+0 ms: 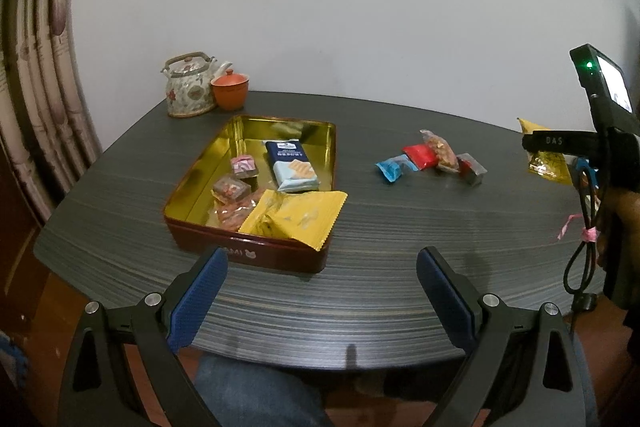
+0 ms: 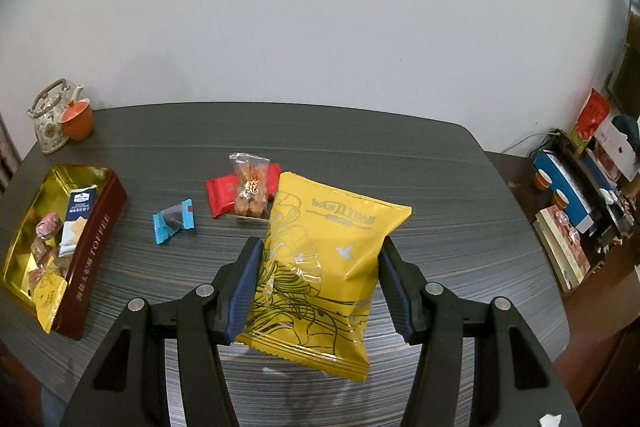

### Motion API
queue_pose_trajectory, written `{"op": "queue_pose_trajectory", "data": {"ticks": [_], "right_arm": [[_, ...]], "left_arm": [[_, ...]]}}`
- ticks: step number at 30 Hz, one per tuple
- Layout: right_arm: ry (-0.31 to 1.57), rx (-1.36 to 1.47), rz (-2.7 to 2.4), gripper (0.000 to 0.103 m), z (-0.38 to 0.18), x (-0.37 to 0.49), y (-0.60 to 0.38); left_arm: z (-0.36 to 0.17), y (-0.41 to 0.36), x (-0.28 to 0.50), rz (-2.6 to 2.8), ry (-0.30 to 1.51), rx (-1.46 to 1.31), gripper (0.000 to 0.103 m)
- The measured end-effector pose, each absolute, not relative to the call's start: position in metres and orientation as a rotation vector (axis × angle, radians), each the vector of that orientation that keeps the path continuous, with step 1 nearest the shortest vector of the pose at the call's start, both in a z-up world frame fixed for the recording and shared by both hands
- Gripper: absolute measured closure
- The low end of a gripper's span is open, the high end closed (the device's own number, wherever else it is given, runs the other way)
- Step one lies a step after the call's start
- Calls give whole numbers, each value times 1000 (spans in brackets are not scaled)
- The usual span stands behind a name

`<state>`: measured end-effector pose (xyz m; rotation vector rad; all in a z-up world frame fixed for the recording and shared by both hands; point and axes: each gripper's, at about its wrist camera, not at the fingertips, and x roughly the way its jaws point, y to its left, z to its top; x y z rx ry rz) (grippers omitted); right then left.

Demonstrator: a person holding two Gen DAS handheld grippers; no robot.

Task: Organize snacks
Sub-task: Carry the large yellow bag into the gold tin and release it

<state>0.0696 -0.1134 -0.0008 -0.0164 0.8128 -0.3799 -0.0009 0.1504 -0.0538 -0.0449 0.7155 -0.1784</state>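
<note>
The yellow snack bag [image 2: 320,267] sits between the blue pads of your right tool [image 2: 318,283], gripped at both side edges above the table [image 2: 440,187]. It looks light, puffy and slippery, so I think the crimped seams give a safer hold than the middle. Your left tool [image 1: 322,291] is open and holds nothing, near the toffee tin [image 1: 248,251]. In the left view, the right tool hides most of the bag, and small wrappers inside the tin are hard to read.
</note>
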Motion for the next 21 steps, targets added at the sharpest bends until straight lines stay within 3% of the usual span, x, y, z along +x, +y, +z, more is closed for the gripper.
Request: {"op": "queue_pose_trajectory", "data": {"ticks": [21], "right_arm": [[816, -30, -361, 50, 0, 75, -105]], "left_arm": [[-56, 151, 0, -171, 719, -30, 8]]}}
